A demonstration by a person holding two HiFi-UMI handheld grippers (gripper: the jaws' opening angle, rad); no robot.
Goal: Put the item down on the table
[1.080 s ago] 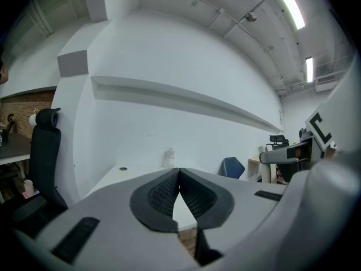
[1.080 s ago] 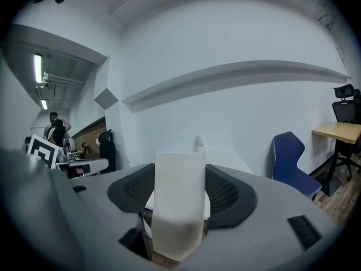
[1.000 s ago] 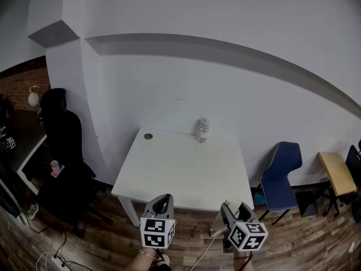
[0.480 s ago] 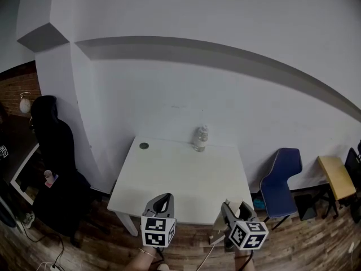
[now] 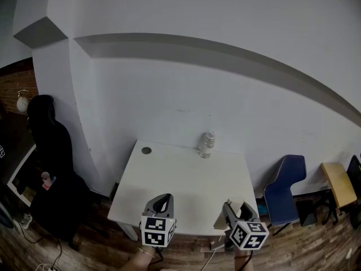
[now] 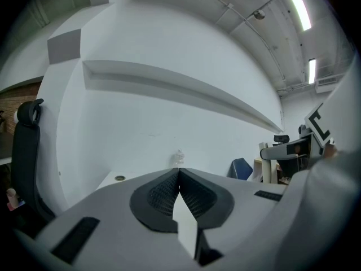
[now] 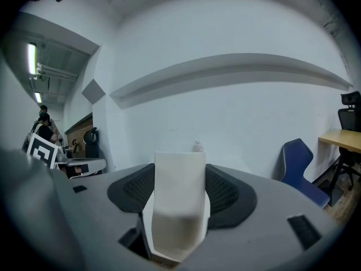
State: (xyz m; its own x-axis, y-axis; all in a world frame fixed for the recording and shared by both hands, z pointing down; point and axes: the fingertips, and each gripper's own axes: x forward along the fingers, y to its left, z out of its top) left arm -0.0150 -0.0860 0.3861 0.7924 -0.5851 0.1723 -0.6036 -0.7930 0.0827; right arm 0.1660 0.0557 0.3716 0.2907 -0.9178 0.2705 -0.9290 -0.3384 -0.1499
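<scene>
My right gripper is held low, in front of the near edge of the white table, shut on a pale cream block that fills the gap between its dark pads. In the head view the block shows as a beige piece at the jaws. To the left, my left gripper hovers at the same height, its jaws pressed together with nothing between them. Both grippers are short of the tabletop.
A clear plastic bottle stands at the table's far edge by the white wall, and a small dark round disc lies at the far left corner. A blue chair and a wooden desk stand to the right, a black office chair to the left.
The table has slid lower in the head view and looks slightly nearer. Both grippers keep their places in the view, the right still holding the block.
</scene>
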